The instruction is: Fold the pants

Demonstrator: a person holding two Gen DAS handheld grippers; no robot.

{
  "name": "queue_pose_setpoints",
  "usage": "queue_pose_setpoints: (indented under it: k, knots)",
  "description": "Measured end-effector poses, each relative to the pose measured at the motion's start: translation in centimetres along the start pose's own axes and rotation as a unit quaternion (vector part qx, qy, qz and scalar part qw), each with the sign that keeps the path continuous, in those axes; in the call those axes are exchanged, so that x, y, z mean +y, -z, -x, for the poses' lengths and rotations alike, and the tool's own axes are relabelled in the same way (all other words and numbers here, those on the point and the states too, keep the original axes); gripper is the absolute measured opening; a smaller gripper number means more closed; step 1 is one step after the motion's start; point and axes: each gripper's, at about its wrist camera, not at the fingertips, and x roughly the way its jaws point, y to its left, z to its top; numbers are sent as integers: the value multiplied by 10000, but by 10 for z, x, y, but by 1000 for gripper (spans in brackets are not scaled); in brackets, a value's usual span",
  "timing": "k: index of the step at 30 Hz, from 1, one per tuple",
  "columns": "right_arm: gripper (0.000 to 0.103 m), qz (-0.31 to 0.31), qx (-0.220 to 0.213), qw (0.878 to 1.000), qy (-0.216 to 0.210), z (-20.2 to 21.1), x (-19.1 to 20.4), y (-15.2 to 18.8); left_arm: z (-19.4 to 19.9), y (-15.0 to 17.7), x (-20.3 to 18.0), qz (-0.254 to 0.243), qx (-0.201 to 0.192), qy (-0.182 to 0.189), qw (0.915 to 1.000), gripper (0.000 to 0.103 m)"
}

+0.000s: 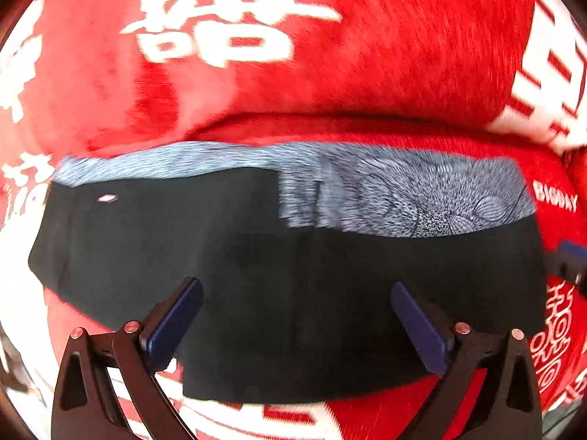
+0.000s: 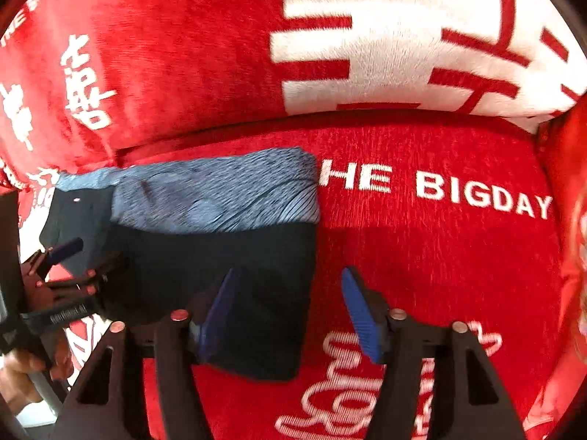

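Dark blue pads on black jaw arms fill the near edge of both wrist views. From the left wrist camera, the left gripper (image 1: 296, 324) stands released, its jaws spread wide above the folded black pants with a blue-grey patterned panel (image 1: 293, 275); nothing sits between the pads, which hang clear of the cloth. The pants lie flat on the red plush blanket with white lettering (image 1: 385, 55), the patterned band along their far edge. At the far right of that view, a dark blue tip of the other tool pokes in, cut off by the frame.

From the right wrist camera, the right gripper (image 2: 290, 313) is also released, jaws parted, straddling the right edge of the pants (image 2: 220, 264): one pad is over black cloth, the other over bare blanket (image 2: 440, 256). Whether the left pad touches the fabric is hard to say, as the picture is smeared there. White words on the blanket read "HE BIGDAY", the first letter hidden under the patterned band. At the left edge the left gripper (image 2: 84, 253) shows small and blurred over the pants, with part of a hand (image 2: 18, 374) below it, cut off at the corner.
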Motion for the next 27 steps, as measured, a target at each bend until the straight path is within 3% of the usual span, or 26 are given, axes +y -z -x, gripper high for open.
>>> queue_pose_setpoints:
  k: [4,10,12,17,19,23,27]
  knots:
    - [66,304,-45,9993,-218,7,21,3,31,20,24,391,-31,-107,9992,103]
    - [66,983,-58,9931,-630,-10,98,-10,64,61,58,856,15,-406,9955,103]
    - [71,1112,29,9917,-652,-19,113,-10,71,75,67,1018,52,-414,9939,103]
    - [75,897,796,9918,-443,-77,125,13,52,96,81,1097,364,-499,9920,103]
    - [82,989,488,9931,-398,-76,134,18,43,102,83,982,511,-430,9929,103]
    - [84,1199,465,9916,115,-80,147,26,37,109,92,809,569,-177,9949,103]
    - [84,975,541,9930,382,-83,153,23,37,109,111,753,581,22,9955,103]
